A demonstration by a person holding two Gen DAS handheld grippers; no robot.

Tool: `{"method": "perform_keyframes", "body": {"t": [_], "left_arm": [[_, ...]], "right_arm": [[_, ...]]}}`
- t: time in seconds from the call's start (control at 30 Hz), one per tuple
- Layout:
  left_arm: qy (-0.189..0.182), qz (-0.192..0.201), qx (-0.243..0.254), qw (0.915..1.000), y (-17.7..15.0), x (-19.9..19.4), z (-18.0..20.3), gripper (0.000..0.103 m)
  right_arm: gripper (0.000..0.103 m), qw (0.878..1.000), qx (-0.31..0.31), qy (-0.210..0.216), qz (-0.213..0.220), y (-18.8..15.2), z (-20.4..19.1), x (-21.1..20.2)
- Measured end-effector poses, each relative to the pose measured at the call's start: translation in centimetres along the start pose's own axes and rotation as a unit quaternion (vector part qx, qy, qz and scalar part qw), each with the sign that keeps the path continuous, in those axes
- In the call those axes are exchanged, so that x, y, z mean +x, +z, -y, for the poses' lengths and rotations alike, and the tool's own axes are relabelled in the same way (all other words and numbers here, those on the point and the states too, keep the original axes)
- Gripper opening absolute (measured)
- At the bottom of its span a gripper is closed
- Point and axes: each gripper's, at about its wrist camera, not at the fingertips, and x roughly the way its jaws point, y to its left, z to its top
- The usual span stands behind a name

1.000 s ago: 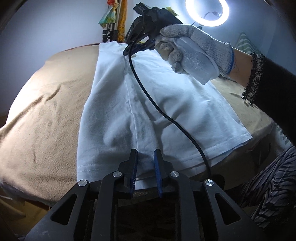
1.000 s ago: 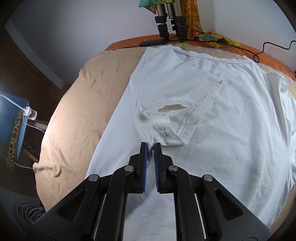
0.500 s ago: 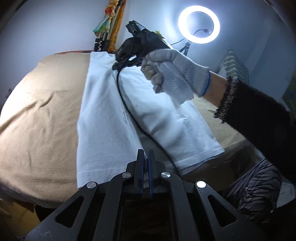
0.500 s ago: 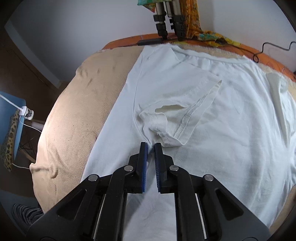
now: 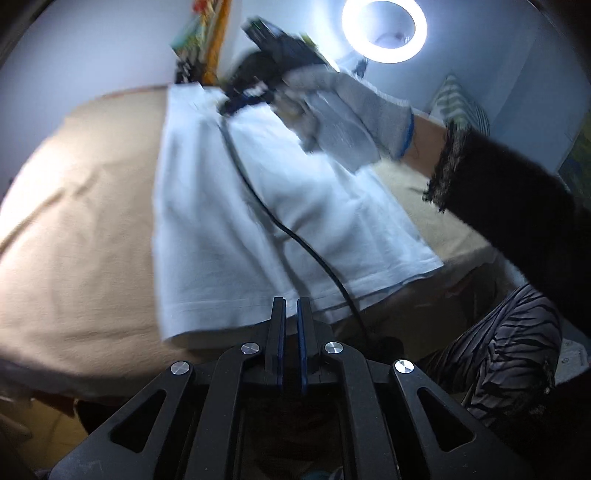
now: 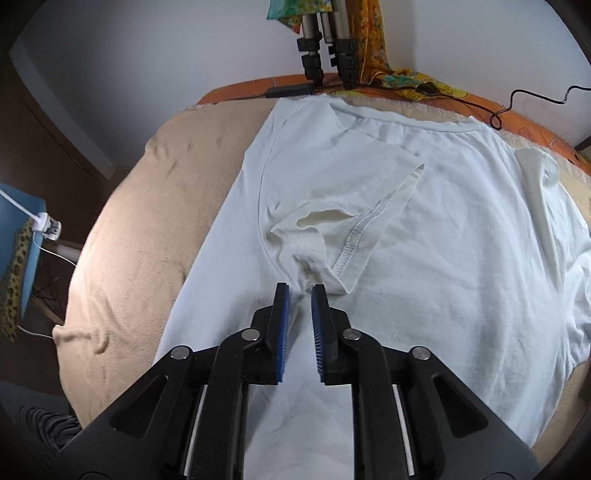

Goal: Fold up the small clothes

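A white T-shirt (image 6: 424, 229) lies flat on a tan blanket (image 6: 147, 206), its left side and sleeve (image 6: 354, 206) folded inward. My right gripper (image 6: 300, 291) hovers just short of the folded sleeve's seam, jaws slightly apart and empty. In the left wrist view the shirt (image 5: 258, 206) runs away from me, hem nearest. My left gripper (image 5: 290, 306) sits off the hem at the table's near edge, jaws nearly closed on nothing. A gloved hand holds the right gripper (image 5: 266, 92) over the shirt's collar end, its black cable (image 5: 295, 236) trailing across the cloth.
A ring light (image 5: 384, 31) glows at the back right. Tripod legs (image 6: 325, 51) and a colourful cloth (image 6: 399, 74) stand beyond the collar. A blue chair with a charger (image 6: 26, 236) is off the left edge. The person's striped trousers (image 5: 509, 339) are at the right.
My left gripper closed from open, then pulled back from the hem and swung, blurring the view. My right gripper's jaws opened slightly and stayed by the sleeve.
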Motion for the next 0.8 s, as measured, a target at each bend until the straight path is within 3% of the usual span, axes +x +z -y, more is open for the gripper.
{"method": "perform_keyframes", "body": {"t": [0.1, 0.17, 0.2, 0.33, 0.43, 0.53, 0.7, 0.8], "left_arm": [[0.04, 0.028, -0.006, 0.9988, -0.1, -1.9, -1.4, 0.005], [0.056, 0.028, -0.035, 0.9974, 0.0, -2.0, -3.5, 0.014], [0.054, 0.025, -0.057, 0.9966, 0.3, -1.9, -4.6, 0.018], [0.03, 0.012, -0.112, 0.9932, 0.9, -0.2, -7.2, 0.018], [0.051, 0.001, -0.097, 0.994, 1.0, 1.4, -6.8, 0.018], [0.06, -0.016, -0.087, 0.9943, 0.5, 2.6, -6.5, 0.019], [0.093, -0.011, -0.052, 0.9942, -0.2, 2.1, -5.1, 0.019], [0.109, 0.015, -0.043, 0.9929, 0.1, 1.2, -4.0, 0.019]], "right_arm": [[0.019, 1.0, 0.004, 0.007, 0.011, -0.4, 0.3, -2.2], [0.028, 1.0, 0.012, 0.019, 0.022, -1.1, 0.6, -4.1], [0.029, 0.999, 0.015, 0.028, 0.027, -1.8, 0.8, -5.3], [0.039, 0.998, 0.016, 0.048, 0.049, -4.6, 1.1, -9.8], [0.05, 0.996, 0.017, 0.04, 0.072, -6.9, 1.8, -13.2], [0.05, 0.995, 0.025, 0.033, 0.093, -8.9, 3.6, -16.2], [0.057, 0.991, 0.05, 0.008, 0.12, -12.0, 8.3, -19.9], [0.058, 0.988, 0.08, 0.006, 0.129, -13.4, 11.8, -21.1]]}}
